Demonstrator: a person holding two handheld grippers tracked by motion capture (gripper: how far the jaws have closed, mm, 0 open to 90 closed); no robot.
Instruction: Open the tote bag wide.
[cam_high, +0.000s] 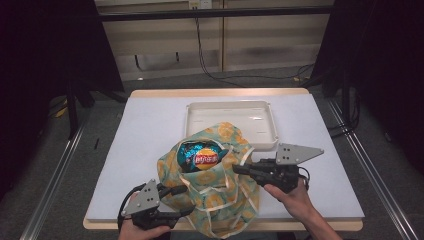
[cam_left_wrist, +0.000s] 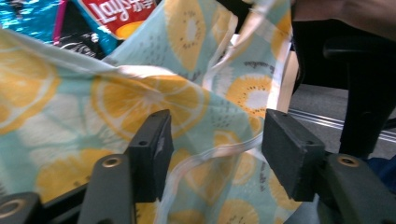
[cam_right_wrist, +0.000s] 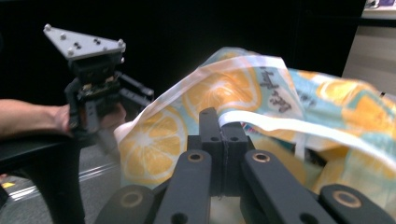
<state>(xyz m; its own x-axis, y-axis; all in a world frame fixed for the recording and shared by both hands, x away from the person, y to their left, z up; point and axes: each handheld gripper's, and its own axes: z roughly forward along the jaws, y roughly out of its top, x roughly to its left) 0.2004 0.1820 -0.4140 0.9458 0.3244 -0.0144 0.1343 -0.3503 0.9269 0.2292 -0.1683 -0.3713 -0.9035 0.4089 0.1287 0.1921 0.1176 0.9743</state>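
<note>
A cloth bag (cam_high: 220, 195) printed with lemon slices sits at the table's front middle, its mouth open. Inside lies a blue and red chips packet (cam_high: 202, 157). My right gripper (cam_high: 236, 169) is at the bag's right edge, shut on its white handle strap (cam_right_wrist: 289, 123), which runs out from the closed jaw tips (cam_right_wrist: 223, 116). My left gripper (cam_high: 187, 200) is at the bag's lower left with its jaws open. In the left gripper view the printed fabric and a loop of white strap (cam_left_wrist: 219, 151) lie between the jaws (cam_left_wrist: 217, 135), and the pads do not press on them.
A white tray (cam_high: 272, 125) stands just behind the bag. The table (cam_high: 145, 140) is covered with a pale sheet and has bare room on the left and far right. Metal rails run along the floor on both sides. A dark chair part (cam_left_wrist: 369, 93) is near the left gripper.
</note>
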